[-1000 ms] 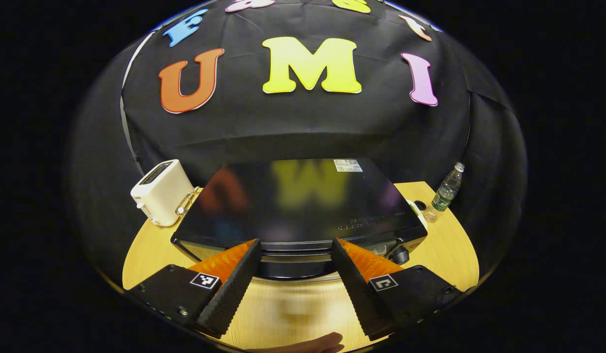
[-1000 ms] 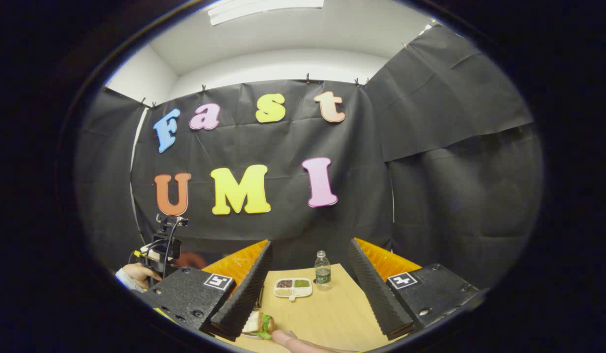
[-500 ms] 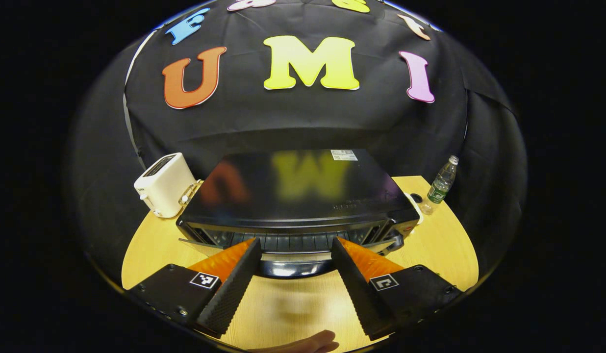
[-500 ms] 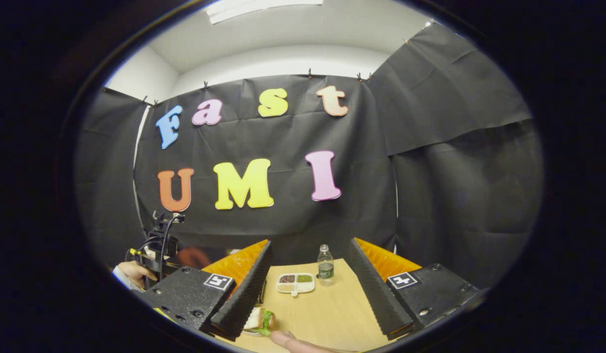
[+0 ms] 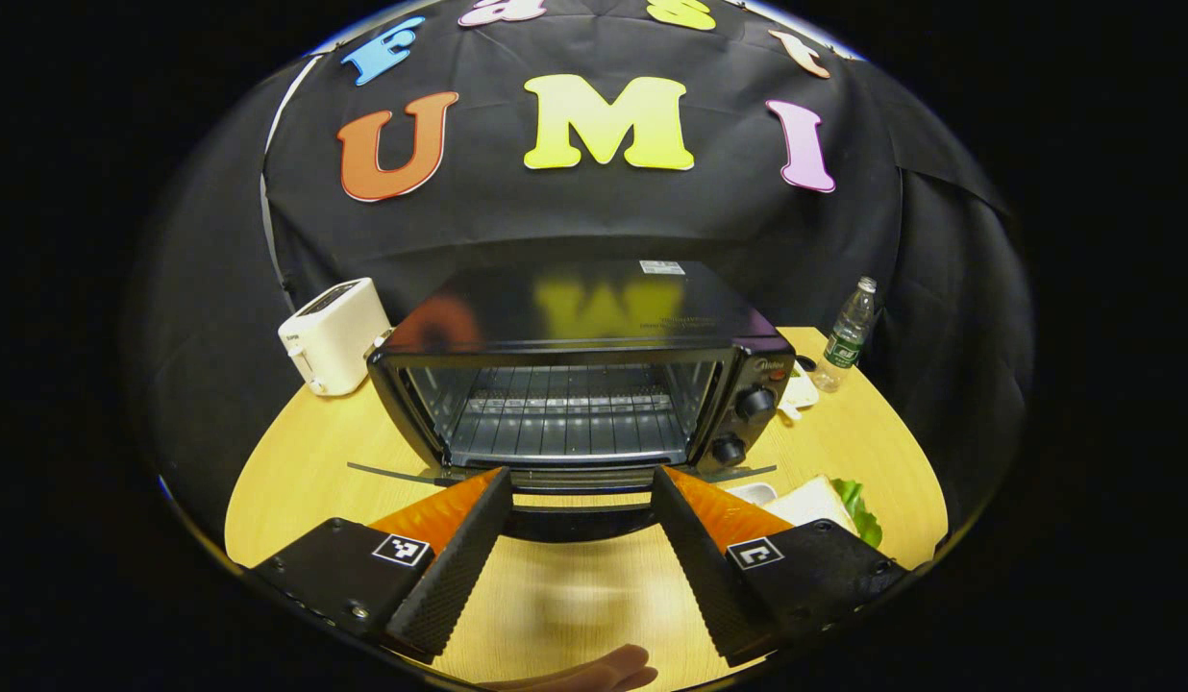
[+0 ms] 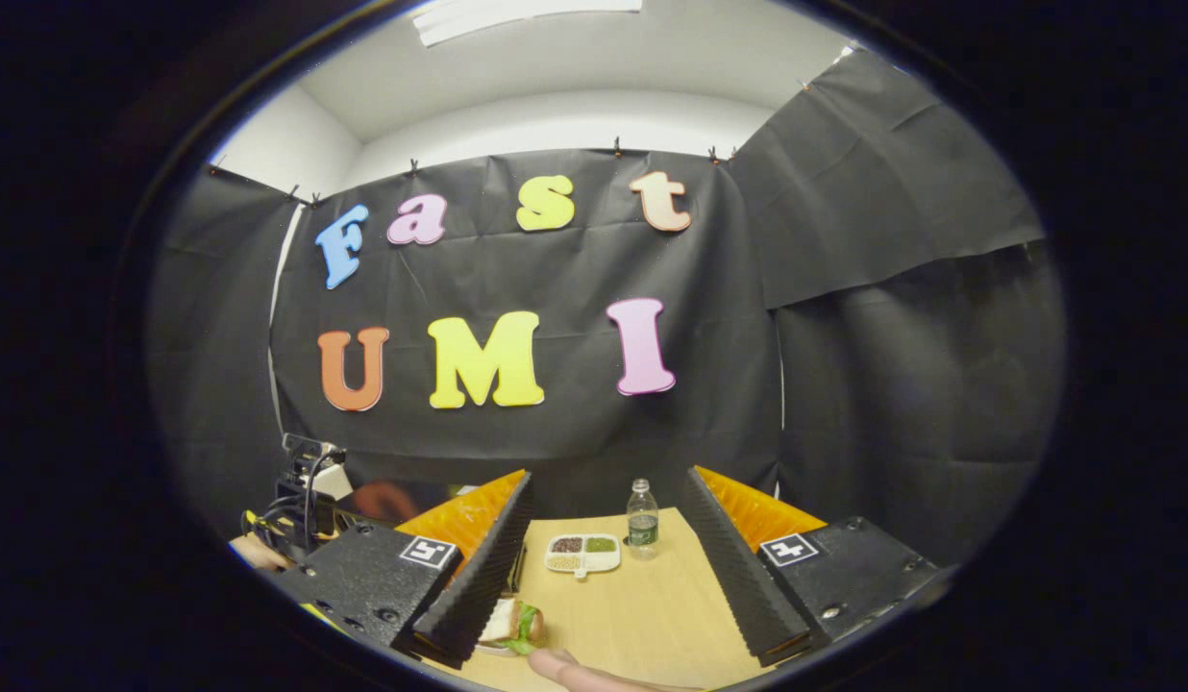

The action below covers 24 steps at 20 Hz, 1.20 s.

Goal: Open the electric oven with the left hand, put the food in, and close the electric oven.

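Two wide-open jaws, holding nothing, show on the left gripper in the left gripper view; between its fingers lies the dark handle of the oven door, close to both fingers but not visibly pressed by either. The door hangs down flat, its glass edge running from 9 to 3 o'clock just beyond the fingertips. Past it at 12 o'clock the oven stands open, its wire rack bare and the mouth free of obstruction. Its two knobs sit at 1 o'clock. The table has bare wood at 9 o'clock, up to its curved front edge. A white toaster stands at 10 o'clock, near the oven's left wall. At 3 o'clock, just beyond the right finger, lies the sandwich with green leaf, beside the door's right end. A bottle stands at 2 o'clock near the far table edge. A fingertip shows at 6 o'clock.

In the right gripper view the right gripper is likewise spread wide and empty, above the table. The sandwich lies at 7 o'clock, just under the left finger. Ahead at 12 o'clock sit a divided dish and the bottle, with bare wood between. The left gripper's rig shows at 9 o'clock.
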Each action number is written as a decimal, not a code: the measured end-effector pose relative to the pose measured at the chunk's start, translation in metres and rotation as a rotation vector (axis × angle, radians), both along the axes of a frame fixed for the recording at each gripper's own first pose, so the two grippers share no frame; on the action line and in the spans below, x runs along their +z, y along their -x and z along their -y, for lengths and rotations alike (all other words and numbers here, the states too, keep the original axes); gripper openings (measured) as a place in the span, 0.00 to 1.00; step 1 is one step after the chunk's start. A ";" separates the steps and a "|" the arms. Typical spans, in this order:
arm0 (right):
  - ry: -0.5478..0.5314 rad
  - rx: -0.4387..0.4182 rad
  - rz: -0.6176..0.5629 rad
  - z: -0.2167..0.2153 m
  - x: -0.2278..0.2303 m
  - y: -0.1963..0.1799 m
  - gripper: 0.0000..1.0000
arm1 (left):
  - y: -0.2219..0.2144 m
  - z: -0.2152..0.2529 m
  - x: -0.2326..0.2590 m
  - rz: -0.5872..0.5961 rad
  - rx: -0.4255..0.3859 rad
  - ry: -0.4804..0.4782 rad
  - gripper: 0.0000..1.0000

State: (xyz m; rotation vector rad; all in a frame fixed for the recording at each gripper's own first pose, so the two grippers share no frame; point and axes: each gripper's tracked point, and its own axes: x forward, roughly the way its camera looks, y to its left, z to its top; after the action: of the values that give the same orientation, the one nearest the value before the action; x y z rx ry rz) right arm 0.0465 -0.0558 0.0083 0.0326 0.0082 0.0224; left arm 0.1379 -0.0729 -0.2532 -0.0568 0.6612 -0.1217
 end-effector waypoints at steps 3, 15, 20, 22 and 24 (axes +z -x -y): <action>0.009 0.010 -0.006 -0.007 0.001 0.004 1.00 | 0.020 0.000 -0.013 -0.025 0.000 0.003 0.97; 0.026 0.014 -0.012 -0.023 -0.001 0.007 1.00 | 0.069 0.006 -0.104 -0.144 0.016 0.028 0.95; 0.047 0.010 -0.038 -0.025 -0.013 0.002 1.00 | 0.073 0.005 -0.112 -0.136 0.016 0.030 0.95; 0.044 0.006 -0.048 -0.024 -0.017 0.000 1.00 | 0.068 0.002 -0.100 -0.082 0.044 0.058 0.96; 0.045 0.008 -0.065 -0.023 -0.023 -0.007 1.00 | 0.068 -0.004 -0.080 -0.017 0.040 0.057 0.96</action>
State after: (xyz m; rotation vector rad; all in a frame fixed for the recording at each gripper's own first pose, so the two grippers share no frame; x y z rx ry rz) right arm 0.0538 -0.0326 -0.0143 -0.0113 0.0735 0.0294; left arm 0.0696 -0.0687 -0.3334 -0.1262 0.6728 -0.1019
